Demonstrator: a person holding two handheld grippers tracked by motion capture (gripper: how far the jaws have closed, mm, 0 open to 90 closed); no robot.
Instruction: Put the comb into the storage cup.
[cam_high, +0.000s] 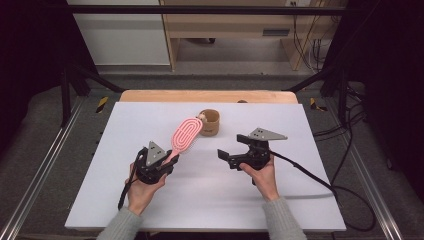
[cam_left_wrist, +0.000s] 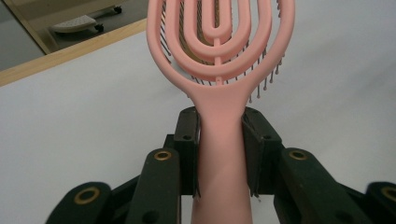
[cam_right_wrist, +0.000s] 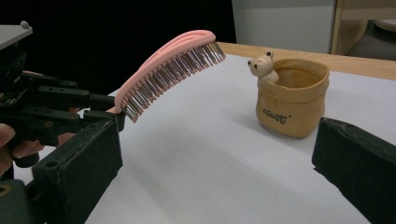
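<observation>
High view: the left gripper (cam_high: 167, 162) holds a pink hairbrush (cam_high: 186, 134) by its handle, the vented head slanting up and away from the jaws toward a small tan pot (cam_high: 210, 122) that stands just beyond the brush tip. The right gripper (cam_high: 226, 157) sits apart to the side, jaws pointing toward the left one, carrying nothing. Both rest over a white table (cam_high: 280, 200).

Left gripper view: both jaws are closed narrow on the hairbrush (cam_left_wrist: 219, 154) handle just below the neck, pads flat against its two sides, the handle centred and running straight out between them. The bristles face away from the camera and down toward the table (cam_left_wrist: 84, 107). Judgement: the hold looks square and secure; keeping it low on the neck should limit swing of the long head.

Right gripper view: the jaws stand wide, with nothing between them. Ahead lie the hairbrush (cam_right_wrist: 173, 70), tilted bristles-down and raised off the table, and the pot (cam_right_wrist: 290, 98), sack-shaped with a small bear figure (cam_right_wrist: 261, 63) at its rim. The left gripper (cam_right_wrist: 109, 114) shows at the side, closed on the handle.

If the aim is to stand the brush in the pot, which is only a guess, the head would need turning and lowering slowly; the free gripper could steady the light pot against tipping.
</observation>
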